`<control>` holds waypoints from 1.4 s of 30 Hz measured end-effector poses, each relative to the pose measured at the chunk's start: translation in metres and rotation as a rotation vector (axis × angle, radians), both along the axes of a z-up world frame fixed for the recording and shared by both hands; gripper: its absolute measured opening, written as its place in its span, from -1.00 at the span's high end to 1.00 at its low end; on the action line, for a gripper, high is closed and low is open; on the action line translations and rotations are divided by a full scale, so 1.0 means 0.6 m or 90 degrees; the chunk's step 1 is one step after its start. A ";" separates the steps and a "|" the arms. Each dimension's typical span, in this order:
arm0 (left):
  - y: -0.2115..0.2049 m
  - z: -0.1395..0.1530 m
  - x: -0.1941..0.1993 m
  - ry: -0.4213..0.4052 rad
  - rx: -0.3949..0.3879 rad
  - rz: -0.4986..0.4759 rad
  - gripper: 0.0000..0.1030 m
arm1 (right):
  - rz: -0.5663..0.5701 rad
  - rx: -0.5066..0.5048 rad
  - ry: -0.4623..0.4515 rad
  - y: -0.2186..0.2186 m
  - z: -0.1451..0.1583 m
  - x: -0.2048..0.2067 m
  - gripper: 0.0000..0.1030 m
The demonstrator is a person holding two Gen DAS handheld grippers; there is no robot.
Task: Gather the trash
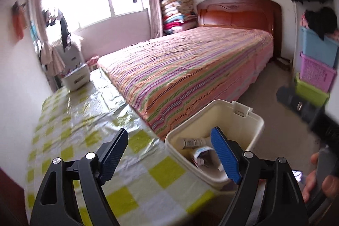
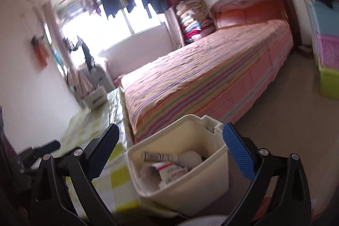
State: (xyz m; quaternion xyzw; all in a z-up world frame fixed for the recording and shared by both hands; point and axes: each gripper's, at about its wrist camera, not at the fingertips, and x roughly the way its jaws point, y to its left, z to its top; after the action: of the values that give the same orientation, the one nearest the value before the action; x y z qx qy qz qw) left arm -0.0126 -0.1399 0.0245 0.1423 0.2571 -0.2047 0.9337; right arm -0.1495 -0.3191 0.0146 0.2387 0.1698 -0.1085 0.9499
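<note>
Okay, both the left hand-held gripper (image 1: 169, 155) and right hand-held gripper (image 2: 171, 151) stand wide open, empty. The trash (image 2: 167, 164), a tube and crumpled cartons, lies inside the cream bin (image 2: 182, 196) at the desk (image 1: 89, 120) edge beside the bed (image 1: 190, 65). Looks light, crushable; I'd take the bin by its stiff rim.
</note>
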 end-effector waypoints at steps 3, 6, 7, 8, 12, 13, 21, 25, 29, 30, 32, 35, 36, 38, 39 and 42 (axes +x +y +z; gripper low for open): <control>0.023 0.008 -0.022 0.012 -0.008 0.020 -0.53 | 0.016 -0.037 0.014 0.027 0.011 -0.015 -0.88; 0.040 0.013 -0.047 0.006 -0.004 0.047 -0.53 | 0.038 -0.065 0.026 0.058 0.030 -0.037 -0.88; 0.046 0.015 -0.055 -0.001 -0.003 0.065 -0.53 | 0.043 -0.069 0.033 0.065 0.029 -0.039 -0.88; 0.052 0.017 -0.062 -0.003 -0.004 0.076 -0.53 | 0.051 -0.073 0.037 0.072 0.031 -0.040 -0.88; 0.069 0.021 -0.087 -0.009 -0.004 0.108 -0.54 | 0.077 -0.081 0.045 0.079 0.031 -0.048 -0.88; 0.071 0.021 -0.091 -0.011 -0.003 0.114 -0.54 | 0.087 -0.083 0.044 0.080 0.036 -0.052 -0.88; 0.098 0.014 -0.096 0.006 -0.022 0.145 -0.55 | 0.093 -0.094 0.055 0.084 0.059 -0.059 -0.88; 0.114 0.011 -0.084 0.015 -0.026 0.145 -0.55 | 0.080 -0.097 0.057 0.109 0.065 -0.054 -0.88; 0.122 0.003 -0.068 0.023 -0.020 0.142 -0.55 | 0.066 -0.107 0.058 0.123 0.075 -0.050 -0.88; 0.124 0.000 -0.061 0.031 -0.022 0.137 -0.55 | 0.065 -0.107 0.060 0.123 0.077 -0.044 -0.88; 0.125 -0.004 -0.051 0.038 -0.022 0.135 -0.55 | 0.060 -0.103 0.060 0.121 0.079 -0.034 -0.88; 0.127 -0.008 -0.038 0.044 -0.021 0.135 -0.55 | 0.057 -0.105 0.066 0.117 0.077 -0.017 -0.88; 0.127 -0.010 -0.033 0.048 -0.021 0.134 -0.55 | 0.055 -0.106 0.067 0.115 0.075 -0.009 -0.88; 0.126 -0.014 -0.021 0.053 -0.020 0.135 -0.55 | 0.053 -0.106 0.072 0.110 0.068 0.005 -0.88; 0.125 -0.016 -0.017 0.056 -0.018 0.134 -0.55 | 0.053 -0.101 0.076 0.106 0.064 0.013 -0.88; 0.115 -0.022 -0.002 0.063 -0.008 0.128 -0.55 | 0.050 -0.090 0.084 0.095 0.050 0.031 -0.88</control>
State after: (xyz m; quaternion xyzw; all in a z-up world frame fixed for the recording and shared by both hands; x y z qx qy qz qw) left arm -0.0139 -0.0707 0.0113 0.0999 0.3146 -0.1182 0.9365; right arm -0.1309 -0.2622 0.0445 0.1563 0.2332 -0.0983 0.9547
